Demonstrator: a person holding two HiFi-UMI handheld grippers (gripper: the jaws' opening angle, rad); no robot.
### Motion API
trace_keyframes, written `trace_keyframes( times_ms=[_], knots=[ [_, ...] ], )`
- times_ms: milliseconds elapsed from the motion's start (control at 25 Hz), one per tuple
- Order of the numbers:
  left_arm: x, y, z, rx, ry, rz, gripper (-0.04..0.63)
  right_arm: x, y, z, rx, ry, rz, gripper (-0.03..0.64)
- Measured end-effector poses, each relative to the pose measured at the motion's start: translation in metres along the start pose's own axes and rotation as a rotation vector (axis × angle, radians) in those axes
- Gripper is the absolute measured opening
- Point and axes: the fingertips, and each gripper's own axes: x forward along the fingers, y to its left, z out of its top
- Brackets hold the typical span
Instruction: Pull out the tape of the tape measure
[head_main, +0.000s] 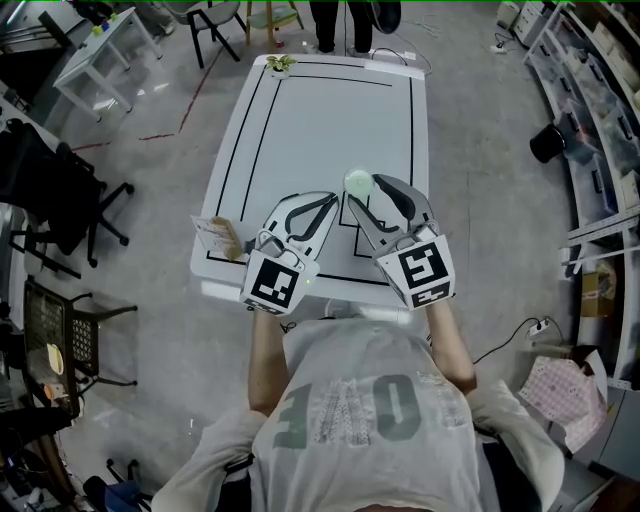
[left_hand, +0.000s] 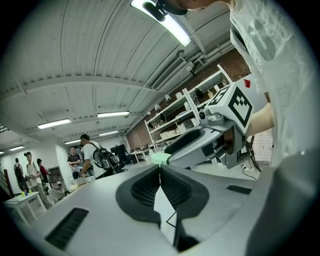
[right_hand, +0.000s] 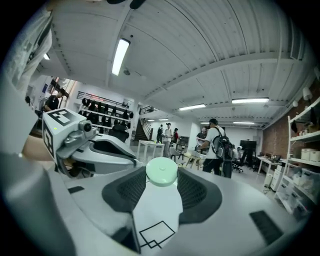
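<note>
A pale green, round tape measure (head_main: 358, 182) hangs above the near part of the white table (head_main: 300, 120). My right gripper (head_main: 363, 190) is shut on it. In the right gripper view the tape measure (right_hand: 161, 170) sits between the dark pads (right_hand: 196, 189) at the tips of the right gripper (right_hand: 161, 179). My left gripper (head_main: 334, 199) is shut, and its tips rest just left of the disc. In the left gripper view the left gripper (left_hand: 160, 169) has its pads pressed together, with the tape measure (left_hand: 159, 158) right beyond them. Whether the tape's end is pinched there, I cannot tell. No pulled-out tape shows.
A black outline runs round the table top. A small tan packet (head_main: 218, 236) lies at the table's left edge and a small object (head_main: 279, 63) at its far edge. Chairs (head_main: 60, 210) stand to the left, shelves (head_main: 600, 110) to the right, and people stand in the room behind.
</note>
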Motion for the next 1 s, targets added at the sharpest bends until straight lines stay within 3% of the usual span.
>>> trace_keyframes(
  times_ms=[80,200,320,480,560,680,1000],
  knots=[
    [-0.012,0.018,-0.008,-0.016,0.021,0.079,0.029,0.0,-0.031,-0.011,0.02,0.023,-0.101,0.212],
    [-0.055,0.065,-0.028,-0.082,0.063,0.298,0.029,-0.016,-0.101,-0.037,0.065,0.069,-0.289,0.21],
    [-0.137,0.123,-0.054,-0.159,0.117,0.615,0.028,-0.046,-0.162,-0.064,0.073,0.127,-0.448,0.21],
    [-0.283,0.174,-0.076,-0.24,0.175,1.077,0.028,-0.078,-0.212,-0.089,0.082,0.173,-0.575,0.21],
    [-0.331,0.175,-0.081,-0.275,0.189,1.203,0.028,-0.088,-0.227,-0.099,0.1,0.182,-0.601,0.21],
    [-0.346,0.166,-0.083,-0.276,0.211,1.227,0.028,-0.088,-0.228,-0.104,0.115,0.179,-0.586,0.21],
    [-0.268,0.153,-0.085,-0.353,0.184,1.095,0.028,-0.064,-0.191,-0.112,0.131,0.192,-0.477,0.21]
  ],
)
